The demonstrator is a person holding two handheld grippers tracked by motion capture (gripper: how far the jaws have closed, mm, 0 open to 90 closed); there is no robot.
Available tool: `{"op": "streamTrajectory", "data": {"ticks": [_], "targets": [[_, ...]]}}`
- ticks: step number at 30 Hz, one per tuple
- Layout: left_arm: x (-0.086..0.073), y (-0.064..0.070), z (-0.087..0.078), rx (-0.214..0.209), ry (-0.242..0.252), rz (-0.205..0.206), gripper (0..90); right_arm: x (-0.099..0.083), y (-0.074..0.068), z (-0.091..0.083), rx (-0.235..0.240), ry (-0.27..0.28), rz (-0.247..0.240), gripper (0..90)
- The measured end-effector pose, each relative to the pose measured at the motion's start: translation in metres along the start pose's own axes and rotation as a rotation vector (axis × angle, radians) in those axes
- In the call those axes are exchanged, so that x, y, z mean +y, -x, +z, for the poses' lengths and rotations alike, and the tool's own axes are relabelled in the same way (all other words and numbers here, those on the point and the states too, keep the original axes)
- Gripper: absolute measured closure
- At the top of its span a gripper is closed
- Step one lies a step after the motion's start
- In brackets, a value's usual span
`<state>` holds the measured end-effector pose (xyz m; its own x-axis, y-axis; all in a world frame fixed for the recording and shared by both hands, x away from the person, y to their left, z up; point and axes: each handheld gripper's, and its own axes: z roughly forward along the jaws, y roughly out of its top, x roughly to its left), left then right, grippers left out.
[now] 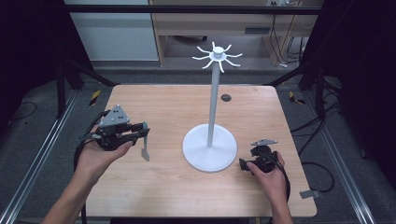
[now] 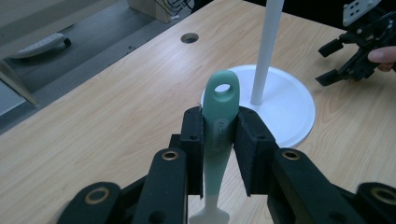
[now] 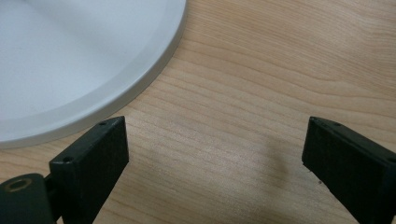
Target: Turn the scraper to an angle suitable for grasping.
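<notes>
Closest to my lens, the left gripper (image 2: 219, 135) has its matte black jaws clamped on the mint-green handle of a spatula (image 2: 219, 116). The handle looks smooth and rubbery, flat and rounded at its top, with an oval hanging hole; lower down it pales to a whitish blade end. I can make out embossed lettering on the handle but cannot read it.

In the high view I see the same left gripper (image 1: 140, 133) raised over the left part of the tabletop (image 1: 154, 186), the spatula (image 1: 145, 144) hanging blade down from the jaws, apart from the stand. That view also gives me the whole stand (image 1: 212, 93): a white round base, a slim straight pole, and a crown of curved white hooks on top. The tabletop is pale wood grain with rounded corners and a small dark round hole near the far edge.

The right gripper (image 1: 245, 164) sits low just right of the stand's base. Its own view shows what the others cannot: jaws wide apart, nothing between them, and the base's smooth, slightly stepped white rim (image 3: 140, 88) just ahead on fine-grained wood.
</notes>
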<state>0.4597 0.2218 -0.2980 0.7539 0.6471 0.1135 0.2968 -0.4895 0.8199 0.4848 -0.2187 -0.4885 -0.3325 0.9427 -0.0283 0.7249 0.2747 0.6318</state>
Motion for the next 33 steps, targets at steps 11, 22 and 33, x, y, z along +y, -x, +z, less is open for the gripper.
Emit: {"op": "streamTrajectory", "data": {"ticks": [11, 22, 33], "targets": [[0.035, 0.007, 0.000, -0.014, 0.039, 0.020, 73.7, 0.000, 0.000, 0.000, 0.001, 0.002, 0.003, 7.5], [0.061, 0.017, 0.003, -0.029, 0.070, 0.035, 73.8, 0.000, 0.001, -0.001, -0.003, 0.011, 0.004, 7.5], [0.068, 0.023, 0.003, -0.038, 0.073, 0.051, 73.7, 0.000, 0.002, -0.002, -0.004, 0.016, 0.008, 7.4]]}}
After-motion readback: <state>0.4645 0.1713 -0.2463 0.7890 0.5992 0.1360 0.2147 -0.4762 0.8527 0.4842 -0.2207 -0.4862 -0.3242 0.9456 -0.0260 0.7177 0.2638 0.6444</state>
